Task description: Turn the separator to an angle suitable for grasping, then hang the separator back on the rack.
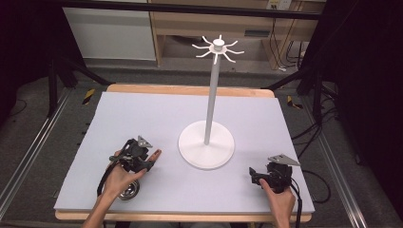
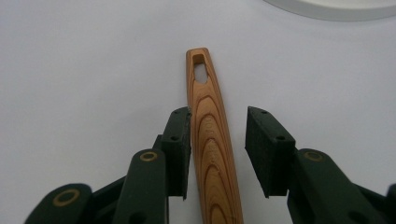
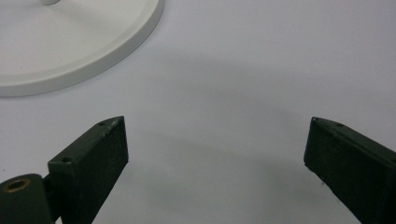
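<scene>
Where the left gripper's [image 2: 218,154] two black jaws reach forward, a slim wooden handle with bold curved grain and an oblong hanging hole at its far tip [image 2: 210,140] lies flat on the pale grey table mat [image 2: 84,70]. The handle widens slightly toward the near end and runs out of the bottom of the left gripper view. It sits in the gap between the jaws: one black pad [image 2: 180,149] is touching or nearly touching its side, while the other pad stands clear of it, so the jaws are parted around the handle and not closed on it. In the high view the tip of the handle pokes out toward the right of the left gripper [image 1: 140,159], on the near left part of the mat, and a round shiny metal bowl-like end [image 1: 129,191] shows just below the person's left hand [image 1: 119,178], near the mat's front edge.

To the right of it stands a tall white stand with a round flat base, a thin upright pole and a ring of curved hooks on top [image 1: 206,145], about mid-table.

At the near right, the right gripper [image 1: 260,177] rests low over bare mat, held by the right hand [image 1: 278,199]. Its jaws are spread wide apart with nothing between them, and the white base's rim lies to its far left.
</scene>
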The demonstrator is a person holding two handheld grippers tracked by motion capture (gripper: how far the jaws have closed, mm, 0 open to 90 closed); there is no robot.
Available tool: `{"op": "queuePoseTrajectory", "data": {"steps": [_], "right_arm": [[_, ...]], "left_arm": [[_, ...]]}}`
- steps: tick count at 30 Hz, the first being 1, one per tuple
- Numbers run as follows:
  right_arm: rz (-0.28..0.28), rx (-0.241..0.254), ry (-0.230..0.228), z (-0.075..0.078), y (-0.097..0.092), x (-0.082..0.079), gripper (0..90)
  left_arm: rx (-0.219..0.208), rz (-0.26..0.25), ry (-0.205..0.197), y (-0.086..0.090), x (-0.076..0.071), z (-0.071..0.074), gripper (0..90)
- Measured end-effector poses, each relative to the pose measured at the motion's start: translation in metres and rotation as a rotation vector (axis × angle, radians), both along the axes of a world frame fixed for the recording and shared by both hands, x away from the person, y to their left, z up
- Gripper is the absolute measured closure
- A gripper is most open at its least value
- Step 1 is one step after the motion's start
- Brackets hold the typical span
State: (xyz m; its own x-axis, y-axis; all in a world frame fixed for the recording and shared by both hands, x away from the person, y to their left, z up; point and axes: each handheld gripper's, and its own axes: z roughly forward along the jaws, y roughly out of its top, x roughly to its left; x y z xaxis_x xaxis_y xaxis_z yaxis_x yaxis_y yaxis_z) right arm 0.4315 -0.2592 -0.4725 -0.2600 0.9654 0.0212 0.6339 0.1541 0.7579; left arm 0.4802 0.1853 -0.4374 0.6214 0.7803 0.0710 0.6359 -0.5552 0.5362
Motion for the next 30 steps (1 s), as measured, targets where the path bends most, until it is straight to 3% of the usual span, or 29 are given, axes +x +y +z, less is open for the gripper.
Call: {"op": "queuePoseTrajectory", "data": {"steps": [20, 30], "right_arm": [[-0.007, 0.015, 0.007, 0.001, -0.002, -0.001, 6.9], [0.005, 0.015, 0.01, 0.0, -0.002, 0.0, 6.8]], "left_arm": [[0.054, 0.009, 0.074, 0.0, 0.008, -0.016, 63.4], [0.048, 0.031, 0.112, -0.001, 0.011, -0.016, 63.0]]}}
